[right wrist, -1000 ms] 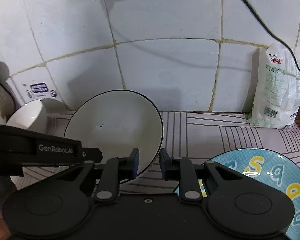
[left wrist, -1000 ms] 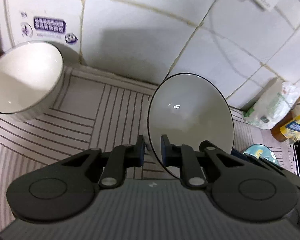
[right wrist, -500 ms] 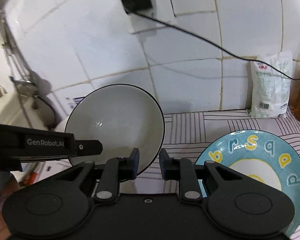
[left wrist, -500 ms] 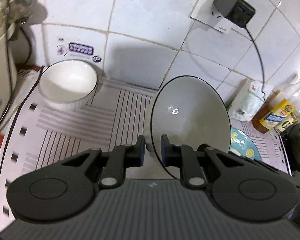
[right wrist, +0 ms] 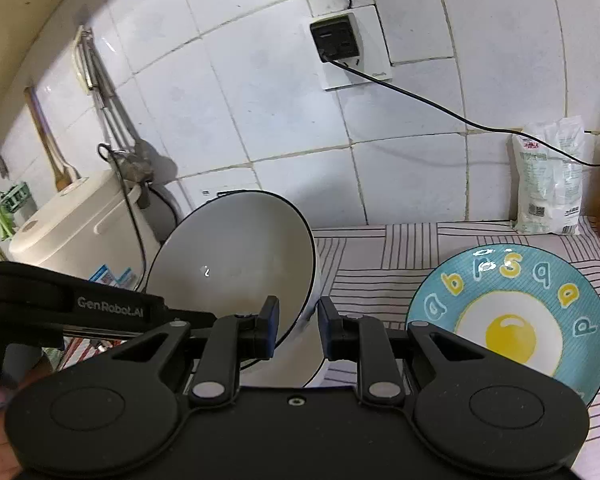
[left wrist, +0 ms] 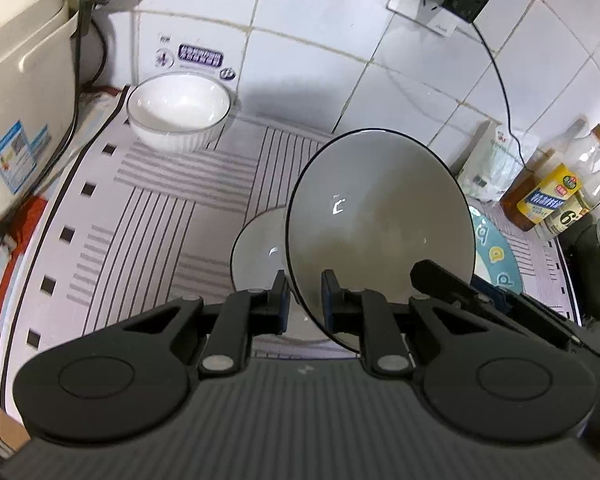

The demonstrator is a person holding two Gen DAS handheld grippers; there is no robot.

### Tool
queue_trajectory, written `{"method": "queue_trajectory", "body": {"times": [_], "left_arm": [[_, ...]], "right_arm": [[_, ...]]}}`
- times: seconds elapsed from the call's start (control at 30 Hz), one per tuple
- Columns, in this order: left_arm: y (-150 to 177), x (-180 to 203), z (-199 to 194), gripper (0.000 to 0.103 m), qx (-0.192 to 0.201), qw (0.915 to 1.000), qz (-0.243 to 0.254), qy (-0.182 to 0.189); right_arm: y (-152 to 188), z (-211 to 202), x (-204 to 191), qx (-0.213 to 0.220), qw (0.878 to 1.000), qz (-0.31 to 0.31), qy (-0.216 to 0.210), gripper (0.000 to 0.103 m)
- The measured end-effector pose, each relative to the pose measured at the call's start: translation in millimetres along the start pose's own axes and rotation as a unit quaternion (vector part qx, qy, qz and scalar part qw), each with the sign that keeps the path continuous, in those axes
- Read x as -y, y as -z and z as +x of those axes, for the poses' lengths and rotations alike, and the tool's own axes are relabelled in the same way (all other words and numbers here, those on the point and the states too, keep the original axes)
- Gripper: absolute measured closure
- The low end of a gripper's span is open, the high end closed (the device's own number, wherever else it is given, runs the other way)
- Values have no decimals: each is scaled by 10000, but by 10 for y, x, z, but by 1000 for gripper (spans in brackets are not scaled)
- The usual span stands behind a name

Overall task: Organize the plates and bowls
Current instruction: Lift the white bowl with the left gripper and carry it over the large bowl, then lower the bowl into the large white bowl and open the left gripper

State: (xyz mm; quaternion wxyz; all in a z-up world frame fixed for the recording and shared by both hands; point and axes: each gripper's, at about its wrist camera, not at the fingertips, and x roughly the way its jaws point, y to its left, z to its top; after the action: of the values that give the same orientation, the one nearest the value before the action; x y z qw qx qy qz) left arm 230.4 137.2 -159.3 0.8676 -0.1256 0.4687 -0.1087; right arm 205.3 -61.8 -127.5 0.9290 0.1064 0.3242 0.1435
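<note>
A: How are the 2 bowls held?

B: The rim of the upper bowl (left wrist: 380,220) is pinched by the left gripper (left wrist: 304,300), tilted above the striped mat (left wrist: 160,216). The lower bowl (right wrist: 236,264) is pinched at its rim by the right gripper (right wrist: 298,326).

A: What could go wrong?

B: A thin rim grip on a steeply tilted bowl could be lost; the 2 bowls, close together, could be knocked, or the egg plate (right wrist: 508,312) struck.

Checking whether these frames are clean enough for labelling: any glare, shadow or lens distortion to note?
Left wrist view: small glare spot inside the black-rimmed bowl, its soft shadow on the tiled wall, grout lines bowed by the fisheye. Right wrist view: dark vignette corners, curved tiles, glints on the blue plate; both sharp.
</note>
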Motion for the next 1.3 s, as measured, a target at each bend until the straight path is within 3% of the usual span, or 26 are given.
{"method": "queue_trajectory", "body": {"times": [0.47, 0.8, 1.3], "left_arm": [[24, -124, 222, 88, -510, 9983, -226, -171], [-21, -60, 317, 85, -805, 9958, -26, -427], [-161, -54, 491, 83, -1117, 9914, 52, -678]], "right_arm": [[275, 146, 47, -56, 9999, 10, -160, 78], [277, 285, 5, -153, 9992, -246, -272, 78], [351, 492, -141, -152, 9932, -1145, 160, 78]]}}
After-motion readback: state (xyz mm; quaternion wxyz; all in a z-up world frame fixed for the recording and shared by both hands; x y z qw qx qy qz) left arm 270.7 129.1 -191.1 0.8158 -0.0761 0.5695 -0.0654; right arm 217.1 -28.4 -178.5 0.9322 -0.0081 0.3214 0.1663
